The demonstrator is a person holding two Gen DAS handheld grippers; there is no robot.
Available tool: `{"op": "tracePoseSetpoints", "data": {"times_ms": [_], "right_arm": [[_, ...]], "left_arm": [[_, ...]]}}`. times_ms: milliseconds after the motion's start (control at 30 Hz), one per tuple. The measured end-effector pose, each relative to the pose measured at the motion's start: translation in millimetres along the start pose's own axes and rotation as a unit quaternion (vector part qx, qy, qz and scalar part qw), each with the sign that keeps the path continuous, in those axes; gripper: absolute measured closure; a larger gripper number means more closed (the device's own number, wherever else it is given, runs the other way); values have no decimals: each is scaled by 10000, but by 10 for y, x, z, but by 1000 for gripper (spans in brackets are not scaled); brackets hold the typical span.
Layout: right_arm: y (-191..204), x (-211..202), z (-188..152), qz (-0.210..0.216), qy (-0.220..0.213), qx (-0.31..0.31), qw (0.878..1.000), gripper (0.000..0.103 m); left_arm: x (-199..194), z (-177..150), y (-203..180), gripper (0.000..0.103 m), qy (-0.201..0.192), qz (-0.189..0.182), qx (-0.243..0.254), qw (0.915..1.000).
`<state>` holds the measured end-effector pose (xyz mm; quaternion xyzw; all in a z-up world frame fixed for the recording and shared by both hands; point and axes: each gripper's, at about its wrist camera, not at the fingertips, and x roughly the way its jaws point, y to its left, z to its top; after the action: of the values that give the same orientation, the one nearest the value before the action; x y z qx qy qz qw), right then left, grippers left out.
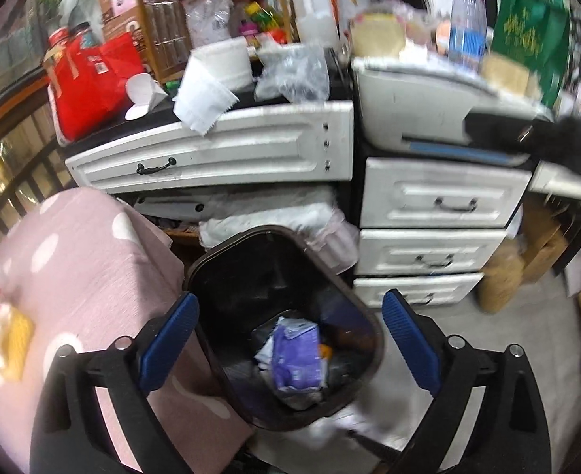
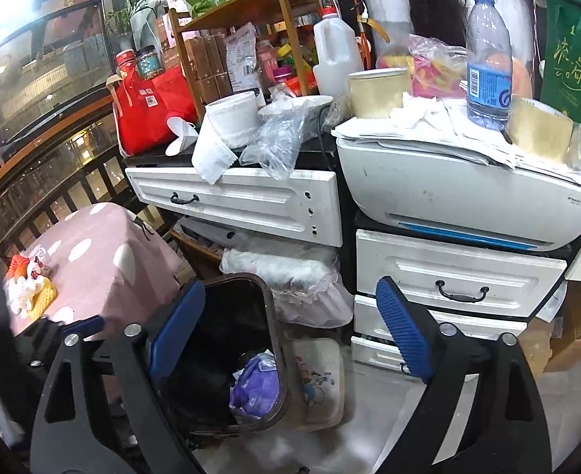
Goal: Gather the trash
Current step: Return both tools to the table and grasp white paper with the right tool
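Left wrist view: both claws spread wide above the trash bin [image 1: 211, 276].
Left gripper [image 1: 290, 339] gaped over the bin, gripping nothing; a purple packet [image 1: 296, 357] lay inside. Right gripper [image 2: 290, 335] also stood wide and empty, the bin [image 2: 268, 308] below its left finger.

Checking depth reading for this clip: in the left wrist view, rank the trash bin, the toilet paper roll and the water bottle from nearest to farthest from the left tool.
1. Trash bin: directly below and between the open left tool fingers, on the floor.
2. Toilet paper roll: on the dark desk top, upper middle.
3. Water bottle: standing on the printer, upper right, farthest back.
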<state>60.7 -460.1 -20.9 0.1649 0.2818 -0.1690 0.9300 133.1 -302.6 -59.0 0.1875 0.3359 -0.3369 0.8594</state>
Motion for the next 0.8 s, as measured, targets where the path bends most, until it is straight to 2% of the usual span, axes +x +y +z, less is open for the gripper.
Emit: {"op": "tracePoseSetpoints", "data": {"times_ms": [133,333,500,800], "right_arm": [[131,15,9,184,50,-57,9998,14],[517,53,9,597,169,-343,9975,14],[984,68,-22,1027,258,-730,9917,14],[1840,107,-105,1791,413,-1457,9721,14]], "left_arm": [[-283,-45,183,7,-140,-49,-268,9995],[-727,-142,588,6,-447,73,-701,9965],[-1020,-269,971,6,-651,518,-981,9917],[-1371,-570,1698,6,-633,1240,-1549,9781]]}}
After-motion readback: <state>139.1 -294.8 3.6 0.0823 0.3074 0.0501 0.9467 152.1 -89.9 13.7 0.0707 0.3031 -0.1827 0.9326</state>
